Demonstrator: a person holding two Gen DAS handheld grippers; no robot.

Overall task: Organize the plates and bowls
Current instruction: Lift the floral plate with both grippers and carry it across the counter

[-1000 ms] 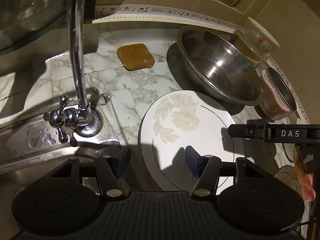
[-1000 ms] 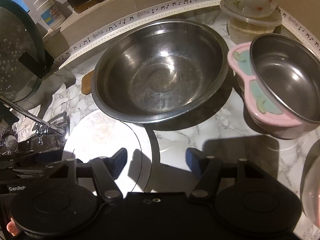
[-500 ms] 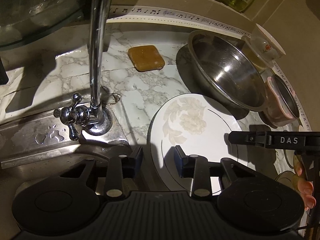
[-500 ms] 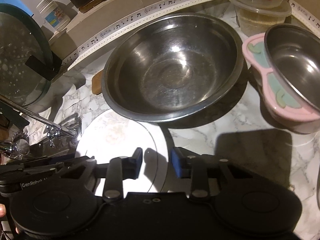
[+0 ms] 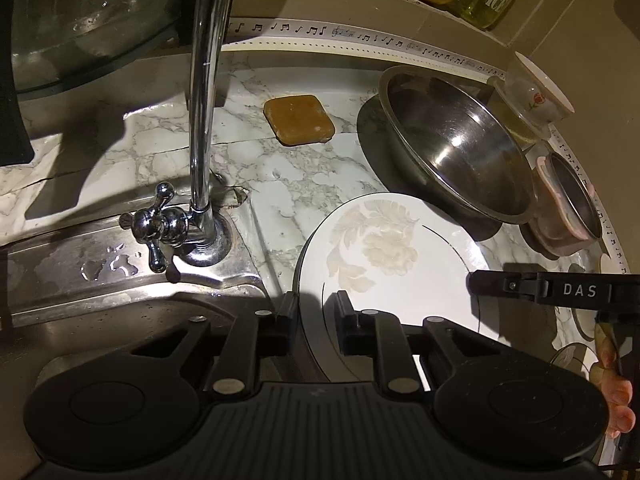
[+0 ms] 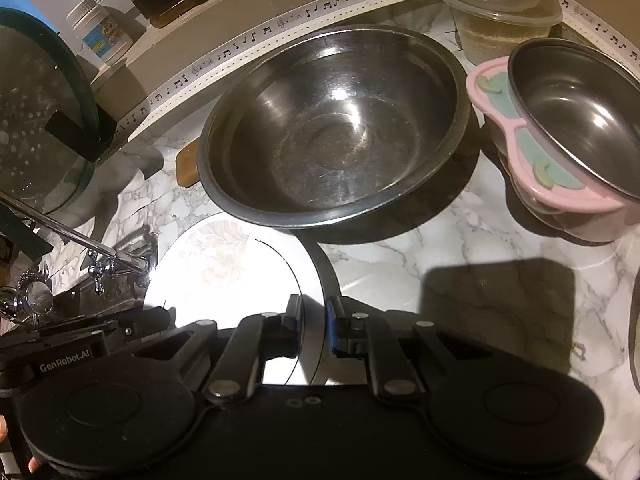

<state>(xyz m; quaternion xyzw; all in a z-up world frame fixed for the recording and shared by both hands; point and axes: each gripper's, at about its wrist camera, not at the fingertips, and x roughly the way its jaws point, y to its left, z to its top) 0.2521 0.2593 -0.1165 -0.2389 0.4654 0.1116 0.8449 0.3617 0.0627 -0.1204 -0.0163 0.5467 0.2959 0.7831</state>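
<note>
White plate [image 5: 400, 272] rim pinched between both closing tools, left [image 5: 314, 312] and right [image 6: 312, 320].

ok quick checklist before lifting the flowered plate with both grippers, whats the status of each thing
1. Left gripper on the white plate: jaws have just been closing, its left rim sits between them. Ok.
2. Right gripper on the plate's right rim: jaws have just been closing, rim between them. Ok.
3. Pads fully clamped on the rim, both sides: cannot tell.
4. Nothing on the plate: its face looks bare. Ok.
5. Clearance from the large steel bowl: its rim overhangs the plate's far edge; touching or not, cannot tell.
6. Faucet to the plate's left: apart from it. Ok.
</note>
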